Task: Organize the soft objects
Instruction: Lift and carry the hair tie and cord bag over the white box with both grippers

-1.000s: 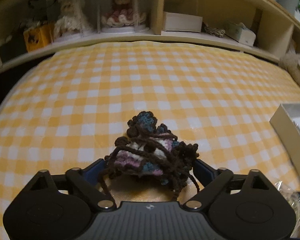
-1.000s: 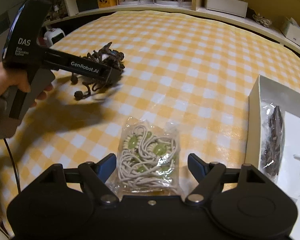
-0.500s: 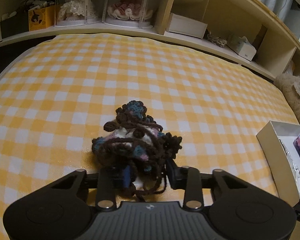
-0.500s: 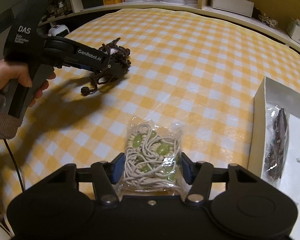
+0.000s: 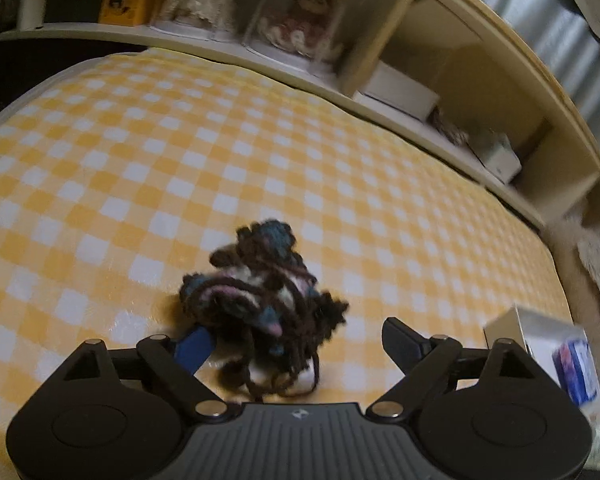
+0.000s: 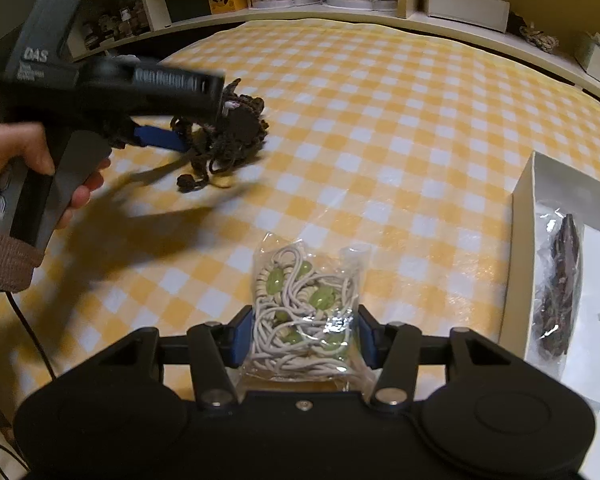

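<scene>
Between the fingers of your right gripper [image 6: 302,338] sits a clear crinkly plastic bag [image 6: 306,316] stuffed with pale grey cord and glossy green beads; the blue pads press its sides and the jaws have just been closing a little further. Your left gripper [image 5: 296,338] stands wide, its jaws having just sprung open again, and the crocheted bundle [image 5: 260,300] lies loose between them on the cloth, touching the left blue pad and clear of the right finger. That bundle is a fuzzy knot of dark brown yarn with teal, pink and cream patches, and thin brown strings trail from it toward you. From the right wrist view you can see your hand [image 6: 24,160] wrapped round the left tool's grey handle.

Both things rest on a yellow-and-white checked cloth [image 6: 380,120], smooth with a slight sheen. At its right edge sits a shallow white cardboard box [image 6: 526,216] holding another clear bag of dark brown knitted stuff [image 6: 560,292]. Cream shelves [image 5: 440,40] curve behind the cloth, carrying dolls under clear domes [image 5: 304,24], white boxes and an orange box [image 5: 124,4].
</scene>
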`<move>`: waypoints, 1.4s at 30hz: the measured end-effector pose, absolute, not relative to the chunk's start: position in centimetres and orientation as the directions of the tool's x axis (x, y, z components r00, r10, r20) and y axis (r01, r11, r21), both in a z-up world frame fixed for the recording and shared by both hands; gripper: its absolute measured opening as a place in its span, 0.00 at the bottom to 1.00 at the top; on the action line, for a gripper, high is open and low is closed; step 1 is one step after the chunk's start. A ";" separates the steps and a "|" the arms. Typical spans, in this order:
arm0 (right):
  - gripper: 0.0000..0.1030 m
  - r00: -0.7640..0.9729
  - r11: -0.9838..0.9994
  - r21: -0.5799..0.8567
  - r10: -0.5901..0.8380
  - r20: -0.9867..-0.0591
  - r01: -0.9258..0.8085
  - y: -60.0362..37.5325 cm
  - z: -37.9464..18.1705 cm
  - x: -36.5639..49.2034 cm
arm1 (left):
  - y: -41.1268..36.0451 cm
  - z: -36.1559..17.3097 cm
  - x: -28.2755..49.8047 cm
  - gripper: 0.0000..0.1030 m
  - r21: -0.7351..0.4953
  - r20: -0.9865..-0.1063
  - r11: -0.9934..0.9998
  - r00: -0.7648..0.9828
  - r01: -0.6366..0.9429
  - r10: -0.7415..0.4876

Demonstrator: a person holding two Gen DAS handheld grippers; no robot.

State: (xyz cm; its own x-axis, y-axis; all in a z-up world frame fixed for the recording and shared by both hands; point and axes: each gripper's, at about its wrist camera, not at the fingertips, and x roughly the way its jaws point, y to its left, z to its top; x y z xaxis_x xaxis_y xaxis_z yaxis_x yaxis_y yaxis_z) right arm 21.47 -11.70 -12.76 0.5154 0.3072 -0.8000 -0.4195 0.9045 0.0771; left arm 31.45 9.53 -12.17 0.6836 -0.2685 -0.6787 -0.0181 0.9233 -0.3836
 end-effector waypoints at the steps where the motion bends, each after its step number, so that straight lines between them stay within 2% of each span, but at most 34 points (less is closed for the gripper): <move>1: 0.52 0.514 0.904 0.077 0.307 -0.801 -0.421 -11.6 -12.8 21.5 | 9.7 -12.4 31.7 0.87 -0.386 -0.677 0.922 0.690 -0.035 -0.257; 7: 0.52 0.504 0.901 0.089 0.317 -0.803 -0.425 -11.5 -12.9 22.0 | 11.3 -14.0 33.1 0.84 -0.489 -0.657 0.855 0.718 -0.173 -0.230; 9: 0.52 0.501 0.900 0.094 0.322 -0.803 -0.426 -11.7 -12.9 22.1 | 10.9 -13.9 33.5 0.74 -0.452 -0.662 0.877 0.720 -0.161 -0.209; 11: 0.52 0.499 0.899 0.099 0.326 -0.803 -0.427 -11.9 -12.9 22.1 | 9.9 -13.8 33.7 0.70 -0.374 -0.681 0.918 0.711 -0.129 -0.178; 13: 0.52 0.497 0.898 0.105 0.330 -0.803 -0.427 -12.0 -12.9 22.1 | 9.4 -13.8 33.6 0.62 -0.328 -0.690 0.938 0.706 -0.111 -0.158; 14: 0.52 0.496 0.898 0.107 0.331 -0.803 -0.426 -12.1 -12.8 22.1 | 9.4 -13.7 33.7 0.53 -0.327 -0.692 0.939 0.704 -0.105 -0.162; 18: 0.51 0.499 0.899 0.112 0.334 -0.800 -0.423 -12.1 -12.7 22.1 | 9.6 -13.7 33.6 0.44 -0.356 -0.683 0.931 0.703 -0.084 -0.198; 23: 0.51 0.532 0.910 0.120 0.335 -0.778 -0.398 -12.7 -12.1 21.6 | 9.4 -12.8 32.6 0.43 -0.372 -0.661 0.927 0.716 -0.050 -0.227; 32: 0.50 0.638 0.924 0.150 0.353 -0.684 -0.351 -14.8 -9.0 20.6 | 7.0 -8.1 29.5 0.43 -0.302 -0.577 0.951 0.783 0.060 -0.233; 42: 0.50 0.733 0.942 0.157 0.329 -0.595 -0.295 -17.5 -6.0 20.0 | 4.3 -4.7 25.8 0.43 -0.250 -0.531 0.949 0.792 0.191 -0.300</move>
State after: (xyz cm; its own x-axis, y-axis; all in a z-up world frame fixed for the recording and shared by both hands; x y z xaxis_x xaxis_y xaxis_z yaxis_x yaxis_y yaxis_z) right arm 20.04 -17.47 -5.97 0.7330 0.3289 -0.5954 -0.2954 0.9424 0.1570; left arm 25.78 4.27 -4.65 0.7925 -0.2998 -0.5311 0.1913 0.9491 -0.2502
